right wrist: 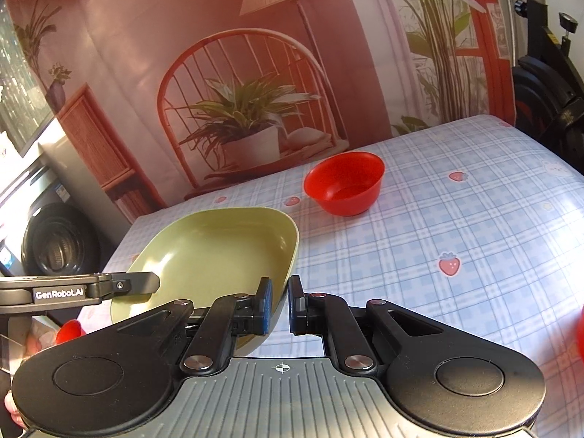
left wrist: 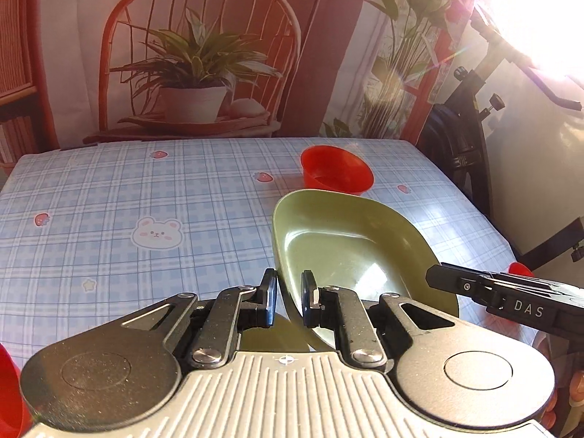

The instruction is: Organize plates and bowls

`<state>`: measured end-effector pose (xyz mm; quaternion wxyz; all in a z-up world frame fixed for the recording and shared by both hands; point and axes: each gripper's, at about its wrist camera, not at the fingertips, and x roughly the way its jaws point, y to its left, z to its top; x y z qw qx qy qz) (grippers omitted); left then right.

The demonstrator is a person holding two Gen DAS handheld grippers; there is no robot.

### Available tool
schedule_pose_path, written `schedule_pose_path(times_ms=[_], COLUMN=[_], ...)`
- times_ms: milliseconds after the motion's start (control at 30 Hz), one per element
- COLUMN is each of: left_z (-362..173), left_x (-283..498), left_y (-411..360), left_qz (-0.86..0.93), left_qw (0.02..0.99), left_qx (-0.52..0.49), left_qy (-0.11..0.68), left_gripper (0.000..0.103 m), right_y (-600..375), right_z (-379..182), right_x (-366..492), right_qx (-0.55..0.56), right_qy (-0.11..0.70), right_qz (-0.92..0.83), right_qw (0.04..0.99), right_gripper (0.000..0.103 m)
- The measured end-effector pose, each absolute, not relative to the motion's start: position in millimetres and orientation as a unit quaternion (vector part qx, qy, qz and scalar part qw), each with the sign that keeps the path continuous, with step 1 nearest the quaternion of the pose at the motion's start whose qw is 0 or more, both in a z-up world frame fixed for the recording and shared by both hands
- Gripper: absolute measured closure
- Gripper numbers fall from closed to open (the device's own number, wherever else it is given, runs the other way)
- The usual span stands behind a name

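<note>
Plate (left wrist: 350,248), green, is off the table (left wrist: 146,189), tilted, its near rim pinched between the left gripper's (left wrist: 290,301) pads; a red bowl (left wrist: 335,173) stands on the cloth just beyond it, and the right gripper's finger reaches in from the right. Right wrist view: the right gripper (right wrist: 279,303) straddles the plate's (right wrist: 219,252) opposite rim, but a gap shows at the right pad, so cannot tell whether it grips. Bowl (right wrist: 345,182) well clear ahead. Red edges at both frame borders suggest more pieces. Judgement: early; plate in transit, nothing stacked yet. No obstruction ahead; glare upper right.
</note>
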<state>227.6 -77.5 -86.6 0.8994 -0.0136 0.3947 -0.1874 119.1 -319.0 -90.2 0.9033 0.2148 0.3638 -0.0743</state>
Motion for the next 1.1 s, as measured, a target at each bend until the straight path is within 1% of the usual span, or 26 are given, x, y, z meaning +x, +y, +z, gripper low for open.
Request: schedule_pose_path(times_ms=[167, 367, 867, 1100], left_z=[-66, -64, -119, -136], left_x=[222, 215, 200, 195], left_y=[-57, -32, 2, 2], left_qz=[-0.185, -0.181, -0.151, -0.144], left_qw=[0.910, 0.912, 0.901, 0.902], left_qx=[-0.003, 0.002, 0.012, 0.031], left_qy=[0.371, 0.367, 0.406, 0.406], left_gripper=[0.089, 0.089, 0.089, 0.088], right_y=[-293, -264, -224, -219], right_z=[-83, -92, -130, -140], right_x=[129, 138, 143, 143], right_qx=[0.201, 0.190, 0.162, 0.151], right_qy=[0.368, 0.389, 0.452, 0.466], right_qz=[-0.052, -0.032, -0.019, -0.017], right_qw=[0.906, 0.901, 0.877, 0.872], right_gripper=[0.094, 0.093, 0.093, 0.094])
